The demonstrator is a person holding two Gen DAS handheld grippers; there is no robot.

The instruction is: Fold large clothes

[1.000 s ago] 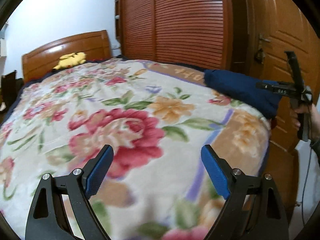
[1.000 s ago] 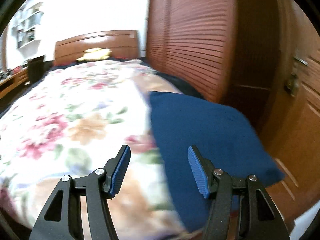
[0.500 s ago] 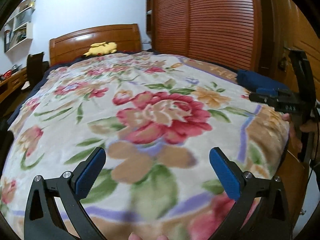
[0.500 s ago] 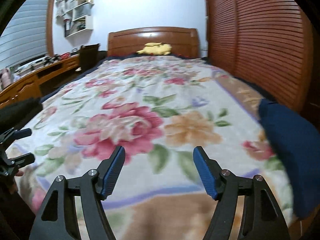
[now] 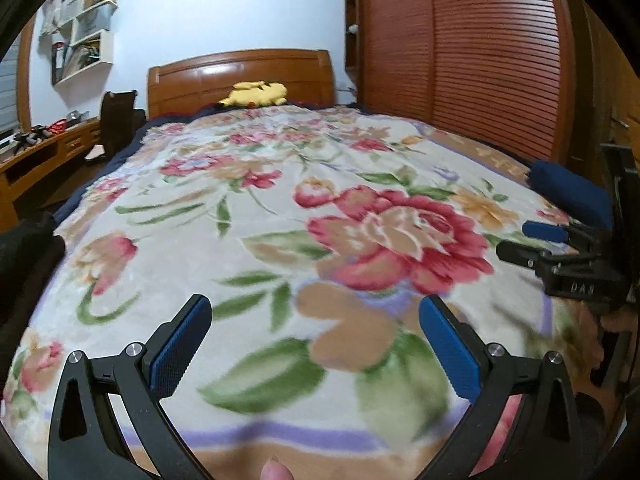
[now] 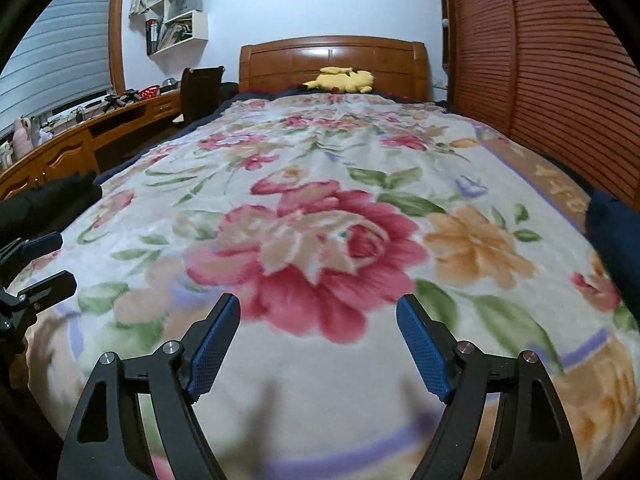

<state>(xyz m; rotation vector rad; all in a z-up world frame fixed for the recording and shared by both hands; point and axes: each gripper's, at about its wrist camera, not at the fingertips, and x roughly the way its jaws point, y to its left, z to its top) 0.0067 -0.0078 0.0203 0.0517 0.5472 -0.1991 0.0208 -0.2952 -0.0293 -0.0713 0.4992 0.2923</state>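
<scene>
A folded navy blue garment [image 5: 568,192] lies at the bed's right edge, and is cut off at the right in the right wrist view [image 6: 612,232]. A black garment [image 5: 28,256] lies at the bed's left edge [image 6: 44,200]. My left gripper [image 5: 314,308] is open wide over the floral blanket [image 5: 280,200], with nothing between its blue pads. My right gripper [image 6: 318,304] hangs over the big red rose; its jaws are opening and hold nothing. Each gripper also shows in the other's view: the right gripper [image 5: 528,240] near the blue garment, the left gripper [image 6: 48,263] below the black one.
A wooden headboard [image 6: 332,60] with a yellow plush toy [image 6: 344,78] stands at the far end. Louvred wardrobe doors [image 5: 460,60] run along the right. A wooden desk [image 6: 60,140], a dark chair [image 6: 200,88] and wall shelves [image 6: 176,12] are on the left.
Both views have swung left, away from the blue garment and the door and toward the middle of the bed. Both pairs of jaws have spread wider. The black garment has come into view.
</scene>
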